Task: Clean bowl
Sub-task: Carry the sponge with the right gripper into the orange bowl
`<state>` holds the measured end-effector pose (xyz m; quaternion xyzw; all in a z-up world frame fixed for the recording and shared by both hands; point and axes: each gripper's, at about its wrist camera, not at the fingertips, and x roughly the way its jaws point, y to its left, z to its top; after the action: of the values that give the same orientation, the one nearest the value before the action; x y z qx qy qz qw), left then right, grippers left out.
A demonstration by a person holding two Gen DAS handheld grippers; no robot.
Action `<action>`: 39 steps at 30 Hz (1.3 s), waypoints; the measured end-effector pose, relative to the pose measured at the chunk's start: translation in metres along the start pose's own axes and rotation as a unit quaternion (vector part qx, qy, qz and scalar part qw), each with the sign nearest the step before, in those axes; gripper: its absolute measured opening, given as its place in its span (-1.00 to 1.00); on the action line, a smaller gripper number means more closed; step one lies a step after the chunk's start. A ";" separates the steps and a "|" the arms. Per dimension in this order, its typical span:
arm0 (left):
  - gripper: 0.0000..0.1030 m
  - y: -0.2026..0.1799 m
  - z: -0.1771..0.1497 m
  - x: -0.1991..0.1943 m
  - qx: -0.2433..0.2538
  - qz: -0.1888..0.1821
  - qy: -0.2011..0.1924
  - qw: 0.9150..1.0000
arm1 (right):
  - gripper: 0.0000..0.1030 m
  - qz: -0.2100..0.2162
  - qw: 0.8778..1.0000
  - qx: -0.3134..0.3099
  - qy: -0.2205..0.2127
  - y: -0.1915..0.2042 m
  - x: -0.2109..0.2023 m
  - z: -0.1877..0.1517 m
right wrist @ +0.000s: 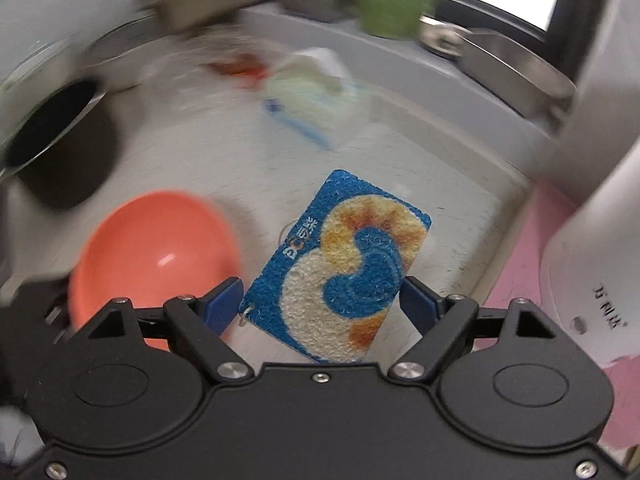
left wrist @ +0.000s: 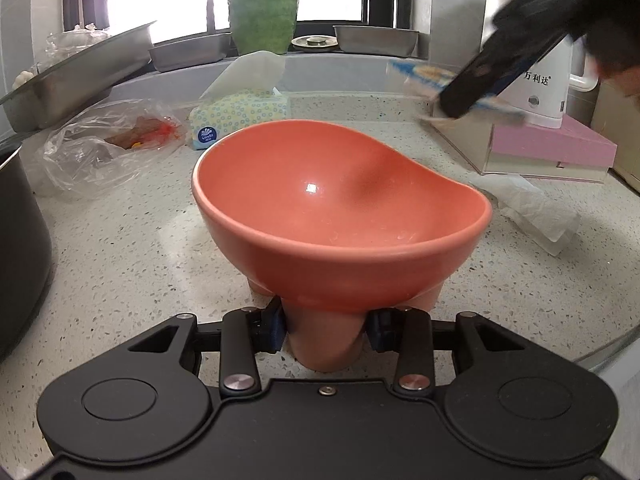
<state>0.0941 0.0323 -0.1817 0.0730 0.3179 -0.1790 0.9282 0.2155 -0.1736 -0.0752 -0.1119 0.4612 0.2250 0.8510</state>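
Coral bowl clamped by left tool; right tool grips sponge near kettle.

1. One coral bowl.
2. One blue, white and orange scrubbing cloth.
3. Two claws: the left claw and the right claw.
4. Three steel trays along the worktop's far edge.
5. One tissue pack.
6. One green vase.
7. One white kettle.
8. One plastic bag.
9. One dark pot.
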 end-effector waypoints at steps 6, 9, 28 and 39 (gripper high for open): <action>-0.26 0.002 0.002 0.004 0.003 -0.003 0.000 1.000 | 0.69 0.034 0.997 -0.070 0.019 0.027 -0.025 -0.014; -0.26 0.004 0.002 0.004 0.007 -0.006 0.000 1.000 | 0.69 0.044 0.993 -0.108 0.028 0.038 -0.033 -0.023; -0.25 0.020 0.007 0.012 0.055 -0.069 0.010 0.996 | 0.70 0.077 0.823 -0.556 0.091 0.082 -0.029 -0.028; -0.26 0.019 0.007 0.010 0.052 -0.068 0.012 0.996 | 0.73 0.095 0.751 -0.641 0.129 0.112 -0.007 -0.009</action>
<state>0.1128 0.0448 -0.1822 0.1015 0.3234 -0.2571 0.9050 0.1516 -0.0814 -0.0727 -0.6147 0.3226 0.5305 0.4865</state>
